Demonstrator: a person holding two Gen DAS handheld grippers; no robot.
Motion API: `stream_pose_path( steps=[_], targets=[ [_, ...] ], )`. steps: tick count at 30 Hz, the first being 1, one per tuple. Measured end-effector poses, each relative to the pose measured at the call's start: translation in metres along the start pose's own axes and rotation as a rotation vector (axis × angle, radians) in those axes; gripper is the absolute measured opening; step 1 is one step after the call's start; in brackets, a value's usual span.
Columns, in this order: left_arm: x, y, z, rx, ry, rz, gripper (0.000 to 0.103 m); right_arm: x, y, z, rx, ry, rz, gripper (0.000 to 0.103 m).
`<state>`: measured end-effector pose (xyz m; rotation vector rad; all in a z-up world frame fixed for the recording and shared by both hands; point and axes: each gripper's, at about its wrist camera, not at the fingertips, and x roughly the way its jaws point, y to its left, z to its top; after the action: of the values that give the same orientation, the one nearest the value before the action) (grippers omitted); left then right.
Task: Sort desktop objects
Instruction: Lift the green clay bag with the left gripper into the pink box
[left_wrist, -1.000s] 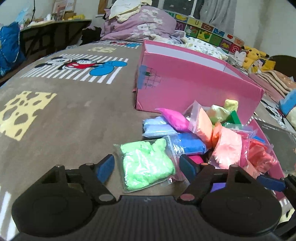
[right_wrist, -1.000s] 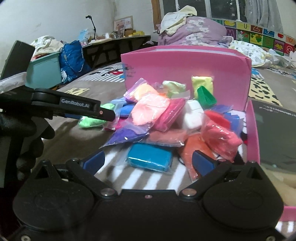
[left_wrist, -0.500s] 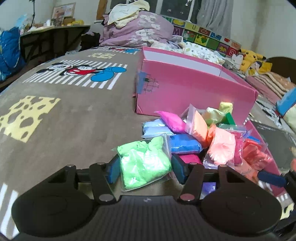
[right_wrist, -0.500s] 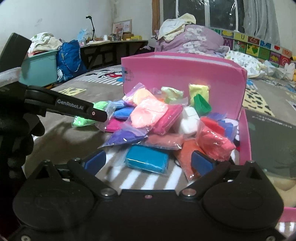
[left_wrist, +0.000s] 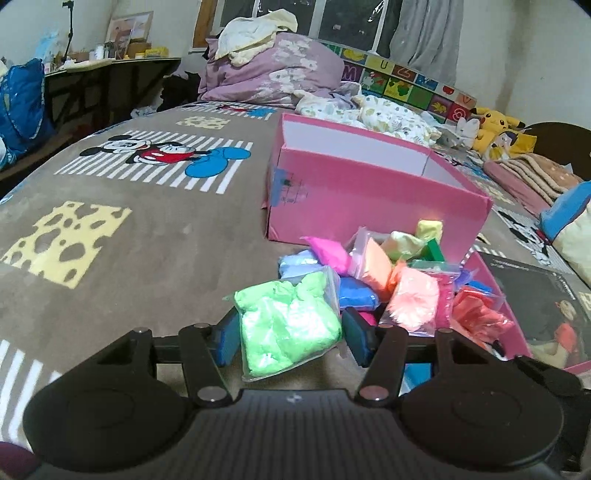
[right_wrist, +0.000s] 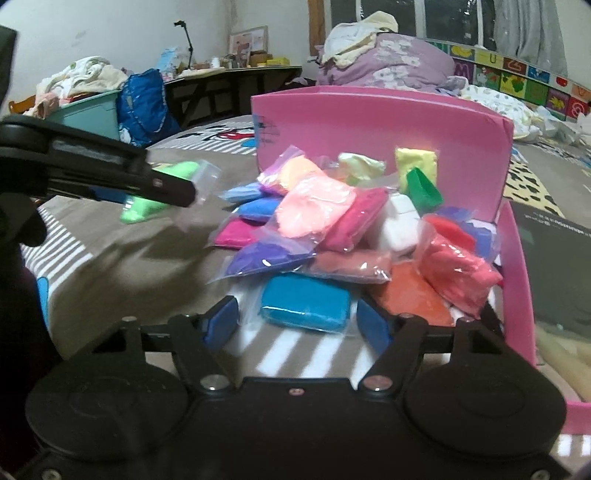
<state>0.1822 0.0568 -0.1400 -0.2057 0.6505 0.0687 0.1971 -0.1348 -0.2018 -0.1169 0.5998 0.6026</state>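
My left gripper (left_wrist: 291, 338) is shut on a light green clay bag (left_wrist: 288, 328) and holds it above the brown blanket; the bag also shows in the right wrist view (right_wrist: 162, 192), lifted, partly hidden by the left gripper's arm. A pile of clay bags (left_wrist: 402, 273) in many colours lies in front of the open pink box (left_wrist: 369, 192). My right gripper (right_wrist: 297, 325) is open, its fingers on either side of a teal-blue clay bag (right_wrist: 304, 302) at the near edge of the pile, not closed on it.
A pink box lid (right_wrist: 517, 280) lies under the right side of the pile. A dark booklet (left_wrist: 535, 295) lies to the right. Bedding and plush toys (left_wrist: 498, 129) are behind the box. The blanket (left_wrist: 129, 240) stretches to the left.
My left gripper closed on the green bag and lifted it off the blanket. My right gripper moved closer to the teal-blue bag and narrowed around it.
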Motion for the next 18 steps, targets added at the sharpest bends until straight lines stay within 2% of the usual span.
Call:
stream_pose_path(
  steps=[12,15,18],
  targets=[
    [-0.016,-0.012,0.032,0.008,-0.034,-0.041,0.057,0.012,-0.001,0.002,0.006,-0.008,0.001,0.072],
    [-0.018,-0.016,0.044,0.019,-0.052,-0.047,0.057,0.012,-0.002,0.003,-0.001,-0.008,0.002,0.065],
    [-0.015,-0.019,0.059,0.021,-0.062,-0.059,0.057,0.011,-0.005,0.005,0.008,-0.005,0.013,0.062]
  ],
)
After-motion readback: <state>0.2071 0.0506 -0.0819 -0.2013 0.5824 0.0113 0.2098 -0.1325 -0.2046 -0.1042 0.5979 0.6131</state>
